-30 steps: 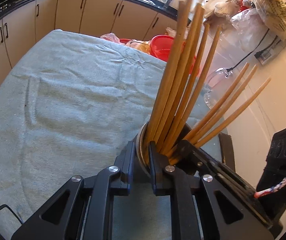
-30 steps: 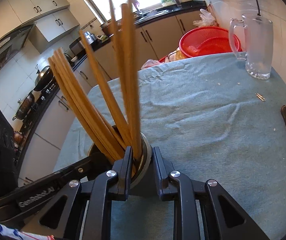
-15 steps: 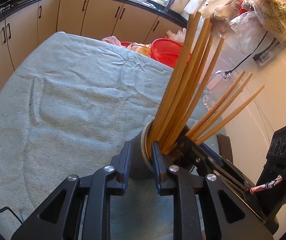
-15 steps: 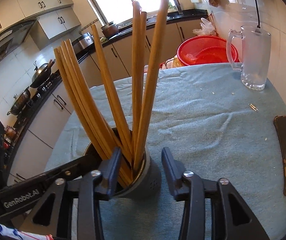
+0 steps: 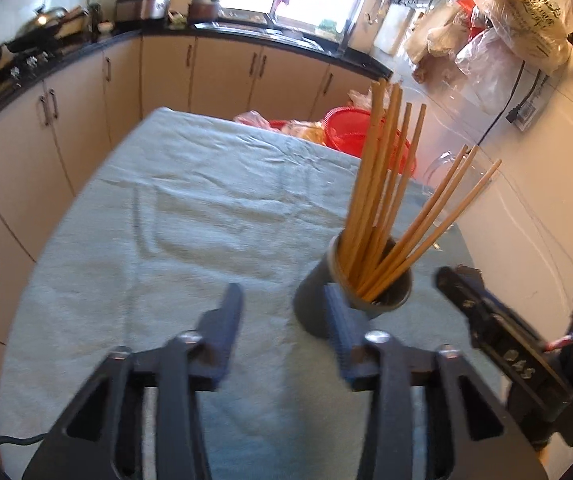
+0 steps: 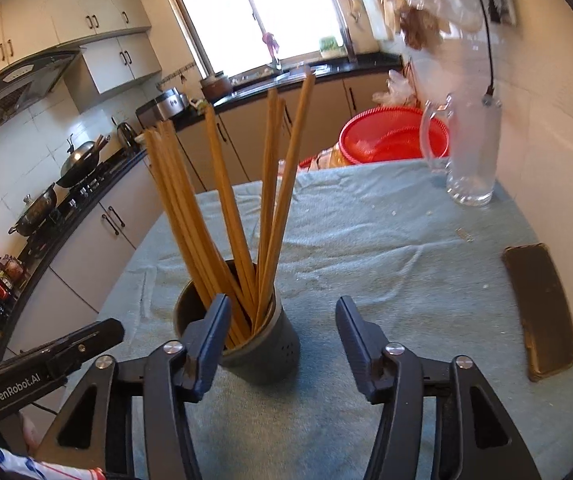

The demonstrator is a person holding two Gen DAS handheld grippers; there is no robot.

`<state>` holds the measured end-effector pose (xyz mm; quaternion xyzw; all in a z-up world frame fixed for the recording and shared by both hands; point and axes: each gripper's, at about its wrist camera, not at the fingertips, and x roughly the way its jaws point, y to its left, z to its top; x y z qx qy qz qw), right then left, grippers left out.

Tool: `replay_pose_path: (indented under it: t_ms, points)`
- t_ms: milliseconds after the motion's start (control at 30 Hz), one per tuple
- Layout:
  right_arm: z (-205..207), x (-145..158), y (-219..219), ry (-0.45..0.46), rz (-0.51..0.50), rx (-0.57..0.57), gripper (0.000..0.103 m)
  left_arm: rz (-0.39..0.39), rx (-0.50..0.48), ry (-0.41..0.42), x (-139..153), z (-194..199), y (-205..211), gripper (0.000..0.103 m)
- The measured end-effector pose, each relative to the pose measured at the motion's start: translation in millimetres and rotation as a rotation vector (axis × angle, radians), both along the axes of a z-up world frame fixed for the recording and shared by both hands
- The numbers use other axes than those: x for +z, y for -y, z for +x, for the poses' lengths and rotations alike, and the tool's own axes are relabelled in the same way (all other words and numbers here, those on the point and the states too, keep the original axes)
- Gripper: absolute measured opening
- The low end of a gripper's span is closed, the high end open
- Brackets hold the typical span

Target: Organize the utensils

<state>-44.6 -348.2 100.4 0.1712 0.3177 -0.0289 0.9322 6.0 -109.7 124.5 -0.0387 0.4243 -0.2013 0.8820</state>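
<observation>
A grey cylindrical holder (image 5: 310, 304) full of several wooden chopsticks (image 5: 378, 200) stands upright on the cloth-covered table (image 5: 166, 220). My left gripper (image 5: 284, 306) is drawn back from it with its jaws opening. Only cloth lies between them, and the holder stands just beyond the right finger (image 5: 340, 316). In the right wrist view the holder (image 6: 274, 348) and chopsticks (image 6: 222, 220) stand behind the left finger (image 6: 212, 328) of my right gripper (image 6: 282, 320). That gripper's jaws are also opening, and the pads are clear of the holder. Each gripper shows at the edge of the other's view.
A glass mug (image 6: 470, 152) stands at the far right by the wall. A red plastic basket (image 6: 390, 136) sits beyond the table's far edge. A dark phone-like slab (image 6: 538, 312) lies on the cloth at the right. Kitchen counters ring the table to the left and behind.
Both grippers were pinching the holder's rim. They have let go, opened wide and drawn back and up. The holder stays standing on the cloth.
</observation>
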Motion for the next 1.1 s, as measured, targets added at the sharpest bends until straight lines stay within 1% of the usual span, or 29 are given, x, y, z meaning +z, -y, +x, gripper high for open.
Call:
replay_pose_path:
  t_ms: [67,133,200,233,267,300,333,367,400,433,467,533,567,600,633,733,767,833,867,900,1033,1100]
  points:
    - [-15,4,-7,0.016,-0.036,-0.009,0.061,0.042,0.019,0.049,2,-12,-6,0.052]
    - [-29,5,-16,0.026,-0.066,-0.012,0.061,0.085,0.038,0.093,4,-25,-11,0.057]
    - [-40,4,-24,0.034,-0.089,-0.021,0.063,0.117,0.058,0.147,7,-41,-18,0.067]
    - [-47,3,-28,0.037,-0.099,-0.030,0.064,0.126,0.067,0.166,9,-46,-20,0.069]
    - [-52,3,-31,0.040,-0.105,-0.037,0.065,0.144,0.086,0.210,11,-57,-23,0.073]
    - [-58,3,-34,0.044,-0.112,-0.046,0.065,0.160,0.099,0.249,14,-66,-26,0.081]
    - [-65,3,-38,0.050,-0.120,-0.057,0.065,0.184,0.119,0.303,18,-77,-27,0.085]
    - [-70,3,-40,0.056,-0.127,-0.068,0.065,0.218,0.157,0.374,22,-91,-30,0.094]
    - [-76,4,-43,0.065,-0.135,-0.077,0.066,0.244,0.194,0.443,25,-104,-34,0.100]
    - [-82,5,-46,0.073,-0.142,-0.087,0.067,0.259,0.215,0.486,29,-111,-35,0.102]
    - [-87,6,-49,0.081,-0.154,-0.100,0.068,0.285,0.244,0.556,33,-123,-36,0.103]
    - [-98,8,-55,0.096,-0.171,-0.130,0.070,0.331,0.266,0.652,41,-142,-37,0.103]
    - [-103,9,-57,0.104,-0.175,-0.146,0.071,0.351,0.271,0.673,44,-148,-37,0.103]
    - [-108,9,-59,0.111,-0.175,-0.153,0.073,0.359,0.270,0.682,47,-152,-36,0.103]
    - [-113,10,-60,0.116,-0.175,-0.160,0.073,0.343,0.259,0.683,50,-158,-38,0.103]
    - [-124,11,-64,0.119,-0.189,-0.178,0.074,0.273,0.243,0.659,55,-169,-45,0.103]
    - [-129,12,-66,0.123,-0.204,-0.187,0.074,0.238,0.248,0.641,55,-172,-50,0.103]
    - [-136,13,-68,0.128,-0.227,-0.200,0.077,0.183,0.260,0.629,53,-184,-60,0.103]
    - [-140,14,-69,0.130,-0.240,-0.206,0.078,0.172,0.262,0.623,52,-185,-63,0.103]
    - [-142,14,-71,0.130,-0.248,-0.208,0.078,0.168,0.257,0.610,50,-187,-64,0.103]
    - [-150,13,-78,0.126,-0.278,-0.208,0.080,0.214,0.205,0.492,38,-181,-57,0.103]
    - [-153,13,-82,0.126,-0.285,-0.202,0.080,0.220,0.187,0.461,32,-182,-57,0.103]
